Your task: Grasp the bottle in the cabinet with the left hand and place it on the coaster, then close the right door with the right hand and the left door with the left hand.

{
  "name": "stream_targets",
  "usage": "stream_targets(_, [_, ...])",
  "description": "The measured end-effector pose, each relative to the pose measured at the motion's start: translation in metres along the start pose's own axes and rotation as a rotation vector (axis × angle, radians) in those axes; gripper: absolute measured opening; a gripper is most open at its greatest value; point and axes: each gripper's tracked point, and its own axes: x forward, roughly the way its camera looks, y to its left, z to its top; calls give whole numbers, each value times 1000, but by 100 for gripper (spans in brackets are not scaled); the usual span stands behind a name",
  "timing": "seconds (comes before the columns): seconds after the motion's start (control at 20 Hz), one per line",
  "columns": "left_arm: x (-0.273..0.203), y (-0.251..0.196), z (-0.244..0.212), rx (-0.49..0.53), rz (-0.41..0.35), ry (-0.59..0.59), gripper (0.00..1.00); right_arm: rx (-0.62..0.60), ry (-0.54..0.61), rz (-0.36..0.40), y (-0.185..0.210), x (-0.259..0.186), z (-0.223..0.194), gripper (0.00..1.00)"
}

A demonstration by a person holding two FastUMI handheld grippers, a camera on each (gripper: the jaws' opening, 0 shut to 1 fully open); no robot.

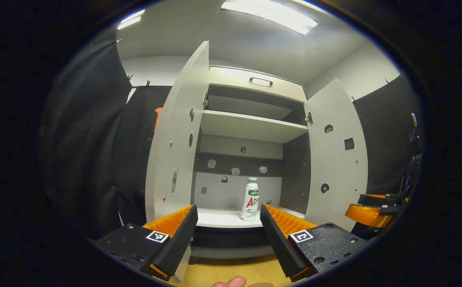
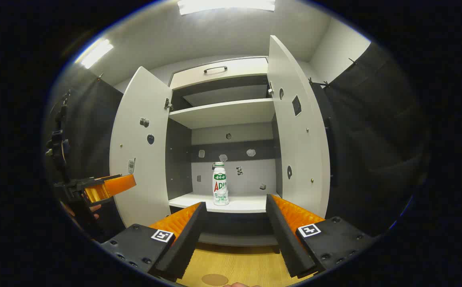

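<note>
A white bottle with a green and red label stands upright on the lower shelf of a white cabinet; in the right gripper view the bottle sits left of the shelf's middle. Both cabinet doors are swung open: the left door and the right door. My left gripper is open, in front of the cabinet and apart from the bottle. My right gripper is open too, with nothing between its fingers. A round brown coaster lies on the wooden table just below it.
The cabinet has an upper shelf and a top drawer with a handle. The wooden table runs under the cabinet front. The other gripper shows at the right edge of the left gripper view. A fingertip shows at the bottom.
</note>
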Motion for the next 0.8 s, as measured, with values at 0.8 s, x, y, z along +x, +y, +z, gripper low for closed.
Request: stream_targets(0.8, [9,3,-13,-6,-12,36,95,-13,-19,7,6,0,2,97])
